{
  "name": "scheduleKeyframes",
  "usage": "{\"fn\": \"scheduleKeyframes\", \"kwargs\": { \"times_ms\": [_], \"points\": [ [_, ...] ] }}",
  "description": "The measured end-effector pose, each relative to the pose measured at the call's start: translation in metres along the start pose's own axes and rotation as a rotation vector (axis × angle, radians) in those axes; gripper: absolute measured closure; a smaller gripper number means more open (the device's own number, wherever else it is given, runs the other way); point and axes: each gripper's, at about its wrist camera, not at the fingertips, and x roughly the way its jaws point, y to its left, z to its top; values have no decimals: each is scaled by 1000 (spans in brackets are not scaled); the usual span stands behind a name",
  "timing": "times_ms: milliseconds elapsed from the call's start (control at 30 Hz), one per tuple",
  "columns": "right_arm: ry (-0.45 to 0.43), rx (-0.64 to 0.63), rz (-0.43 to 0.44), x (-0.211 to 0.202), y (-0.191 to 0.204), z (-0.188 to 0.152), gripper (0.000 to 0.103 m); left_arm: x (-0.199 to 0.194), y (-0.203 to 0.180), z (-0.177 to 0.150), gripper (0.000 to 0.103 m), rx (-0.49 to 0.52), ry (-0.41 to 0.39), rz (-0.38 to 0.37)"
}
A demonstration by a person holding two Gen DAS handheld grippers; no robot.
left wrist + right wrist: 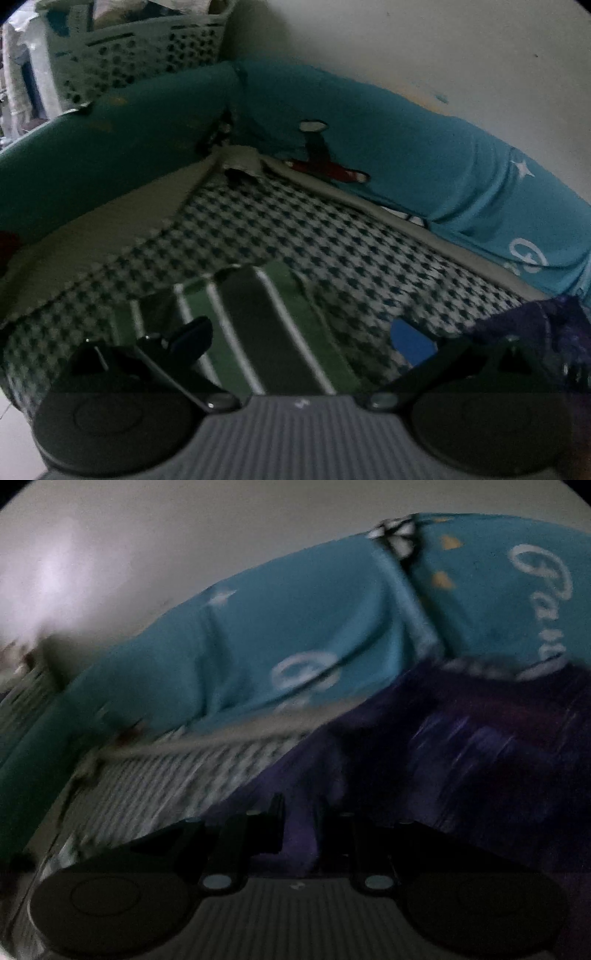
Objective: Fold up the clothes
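Left gripper [303, 336]: fingers set wide apart, nothing between the pads. The dark left finger [192, 334] and the blue right finger [412, 341] hang over the striped cloth [258, 325].

Striped cloth: green with white and dark stripes, lying flat on the checked sheet [332, 236], directly under the left gripper. Its far edge ends roughly mid-sheet.

Checked sheet: small dark-and-white houndstooth pattern, spread over the bed; a pale border [110, 218] runs along its left and far sides.

Purple garment [461, 760]: dark purple, bunched, lying on the right part of the sheet, against the blue bolster [288, 627]. Seen at the right edge of the left wrist view too, just beside the blue finger.

Right gripper [299, 827]: fingers close together with a narrow gap left; purple fabric shows in the gap, but the blur hides whether the pads press on it. It hangs low over the near edge of the purple garment.

Blue bolster: teal cushion with white lettering and stars, running along the far side of the bed below a pale wall [424, 44]. A plane print [325, 162] is on its left stretch.

Basket [140, 55]: pale perforated plastic, top left beyond the bolster, holding cloth.
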Motion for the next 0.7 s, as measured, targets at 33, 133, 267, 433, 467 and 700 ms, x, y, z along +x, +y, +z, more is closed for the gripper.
{"fn": "scheduleKeyframes", "kwargs": {
  "times_ms": [33,133,267,433,467,700],
  "points": [
    [12,-23,27,-5,10,-8,87,-1,5,1,0,-12,-2,1],
    [44,-84,108,-20,40,-29,87,-6,19,2,0,-37,-10,1],
    [94,-175,201,-34,78,-60,87,-10,34,5,0,-60,-24,16],
    [120,-368,288,-48,133,-100,73,-15,50,4,0,-84,-29,15],
    [119,-410,298,-50,141,-107,68,-15,52,4,0,-90,-28,16],
    [86,-692,310,-54,194,-157,48,-15,69,4,0,-136,-24,6]
  ]
}}
